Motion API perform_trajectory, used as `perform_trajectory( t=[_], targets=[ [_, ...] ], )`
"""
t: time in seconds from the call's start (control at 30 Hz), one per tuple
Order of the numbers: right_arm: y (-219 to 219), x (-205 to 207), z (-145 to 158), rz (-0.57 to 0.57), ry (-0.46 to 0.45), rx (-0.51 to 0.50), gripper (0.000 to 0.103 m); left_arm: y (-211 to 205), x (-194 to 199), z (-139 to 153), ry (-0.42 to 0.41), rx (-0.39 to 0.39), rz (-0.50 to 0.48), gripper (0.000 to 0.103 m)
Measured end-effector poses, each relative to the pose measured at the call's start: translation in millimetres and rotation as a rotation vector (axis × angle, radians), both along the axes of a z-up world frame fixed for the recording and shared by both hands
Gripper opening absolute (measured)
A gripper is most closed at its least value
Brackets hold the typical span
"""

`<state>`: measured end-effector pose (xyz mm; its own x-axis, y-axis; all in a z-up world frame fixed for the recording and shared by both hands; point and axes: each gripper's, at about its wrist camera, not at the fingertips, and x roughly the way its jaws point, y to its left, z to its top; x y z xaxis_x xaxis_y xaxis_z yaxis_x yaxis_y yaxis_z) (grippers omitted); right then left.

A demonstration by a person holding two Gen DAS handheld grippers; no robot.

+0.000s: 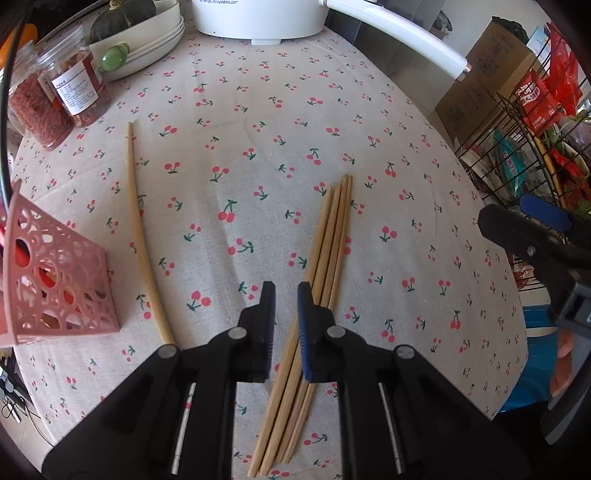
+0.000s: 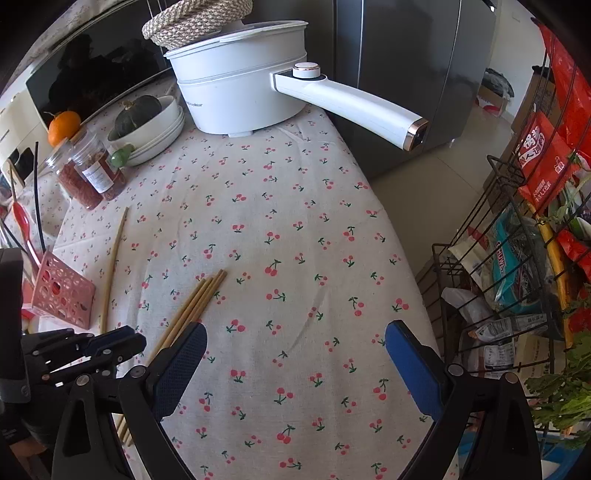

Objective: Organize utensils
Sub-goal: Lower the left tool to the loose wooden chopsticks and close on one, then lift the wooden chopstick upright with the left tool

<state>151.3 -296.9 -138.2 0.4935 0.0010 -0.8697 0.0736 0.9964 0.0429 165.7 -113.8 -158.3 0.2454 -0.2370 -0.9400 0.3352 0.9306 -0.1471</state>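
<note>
- Left wrist view: the left tool (image 1: 284, 291) hovers low over the worktop (image 1: 258, 129), narrowly parted, grasping nothing.
- Bundle of chopsticks (image 1: 334, 229) lies under its right finger, long axis running away from the tool; the left tool is nearer.
- Single chopstick (image 1: 138, 221) lies apart, beside the pink holder (image 1: 55, 280).
- Right tool (image 2: 295, 336) is spread wide, empty.

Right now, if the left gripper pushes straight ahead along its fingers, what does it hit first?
Probably nothing close: left gripper points over bare tablecloth, bundled chopsticks just right of the line. The white pot is first, far off.
</note>
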Motion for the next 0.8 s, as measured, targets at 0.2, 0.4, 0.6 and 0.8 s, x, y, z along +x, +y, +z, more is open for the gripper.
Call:
perform_trajectory(
  t=[0.2, 0.4, 0.6, 0.8],
  targets=[
    [0, 5, -5, 0.016, 0.020, 0.000, 0.098, -15, 9, -10, 0.028, 0.015, -0.024, 0.009],
    [-6, 8, -6, -0.001, 0.022, 0.000, 0.098, -25, 21, -11, 0.061, 0.029, -0.042, 0.008],
    [-15, 11, -8, -0.029, 0.028, 0.013, 0.098, -34, 21, -16, 0.119, 0.065, -0.098, 0.008],
    [-16, 12, -10, -0.035, 0.040, 0.027, 0.098, -41, 23, -21, 0.096, 0.118, -0.090, 0.008]
  ],
)
